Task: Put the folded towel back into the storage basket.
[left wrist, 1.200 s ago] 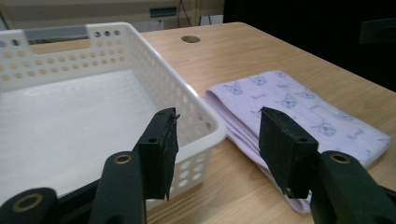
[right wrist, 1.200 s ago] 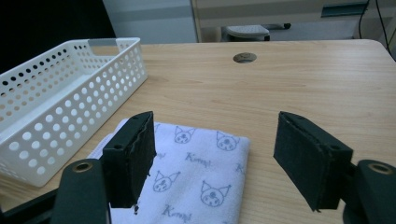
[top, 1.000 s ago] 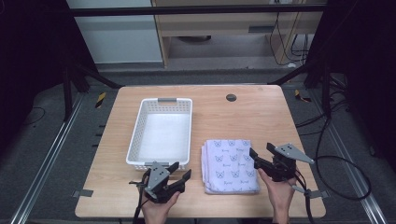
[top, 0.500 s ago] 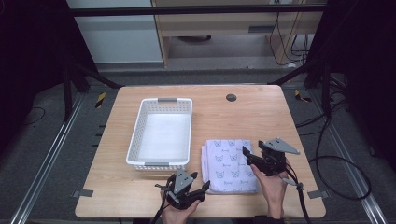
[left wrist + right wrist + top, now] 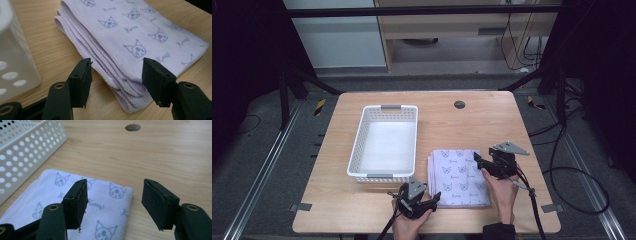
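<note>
A folded lilac towel (image 5: 458, 176) printed with cat faces lies on the wooden table (image 5: 472, 125), just right of a white perforated basket (image 5: 384, 142). My left gripper (image 5: 433, 200) sits low at the towel's near left corner. In the left gripper view its jaws (image 5: 116, 68) stand open and have just been opening, with the stacked towel edges (image 5: 125, 37) between them and untouched. My right gripper (image 5: 477, 158) hovers over the towel's right edge. Its jaws (image 5: 115, 183) are open and have just been closing, above the towel's far corner (image 5: 105, 205).
The empty basket's wall (image 5: 15, 62) stands close on the left gripper's left, and the basket (image 5: 22, 147) is also in the right gripper view. A round cable hole (image 5: 459, 104) sits at the table's far side. Cables lie on the floor at right.
The left gripper slid right along the table's front edge and lower, reaching the towel's near corner. The right gripper moved left from beside the towel to over its right edge.
</note>
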